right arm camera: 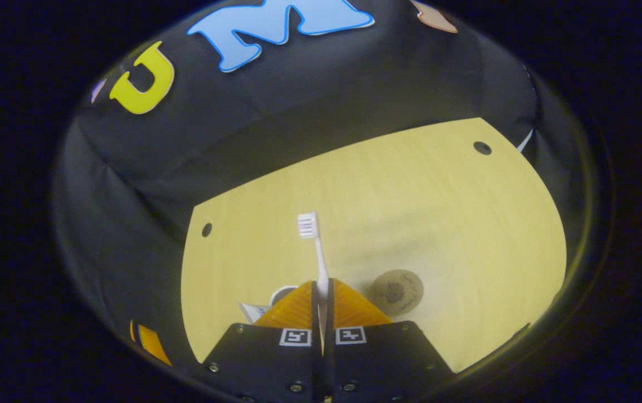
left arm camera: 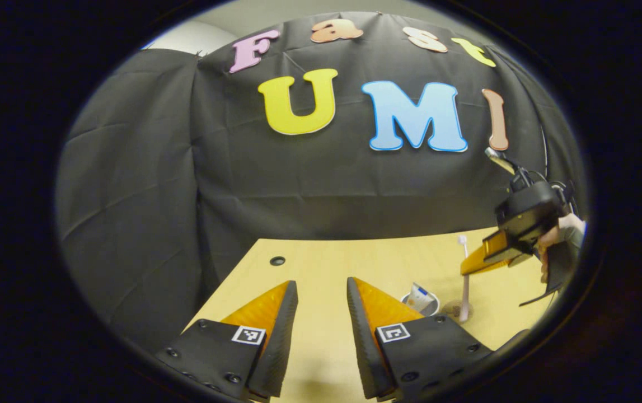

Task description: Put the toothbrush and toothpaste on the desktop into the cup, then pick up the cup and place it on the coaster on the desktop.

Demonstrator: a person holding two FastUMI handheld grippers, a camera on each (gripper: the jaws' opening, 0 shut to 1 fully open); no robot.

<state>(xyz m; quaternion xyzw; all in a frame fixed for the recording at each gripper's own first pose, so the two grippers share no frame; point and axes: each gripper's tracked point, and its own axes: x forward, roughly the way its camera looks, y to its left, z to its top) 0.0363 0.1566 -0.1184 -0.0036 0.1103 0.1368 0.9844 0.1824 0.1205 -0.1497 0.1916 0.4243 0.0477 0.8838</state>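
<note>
The right gripper [right arm camera: 322, 296] is clamped on the toothbrush [right arm camera: 315, 246], both fingers pressed against the handle, bristles up and the brush standing nearly upright above the desk [right arm camera: 438, 212]. From the left gripper view the same brush [left arm camera: 464, 280] hangs from that gripper [left arm camera: 480, 260], its lower end well above the wood, with a hand [left arm camera: 550, 240] behind the tool. The left gripper [left arm camera: 322, 313] waits over the near part of the desk with its fingers apart and nothing between them.

The cup [left arm camera: 422, 302] sits low on the desk with the toothpaste [left arm camera: 420, 296] already in it, leaning out over the rim. In the right gripper view the cup [right arm camera: 281, 294] peeks out just left of the fingers. The coaster [right arm camera: 396, 292] lies flat to their right, bare, near the cup but apart from it.

The risks, as I judge them: the brush is held fairly low on a thin handle, so it could pivot in the grip on the way down. The cup's mouth is partly taken by the tube, so the handle may strike the tube or the rim and tip the cup. The cup is largely hidden behind the right gripper's own fingers, so lining up is harder. Let go too high and the brush may bounce out.
</note>
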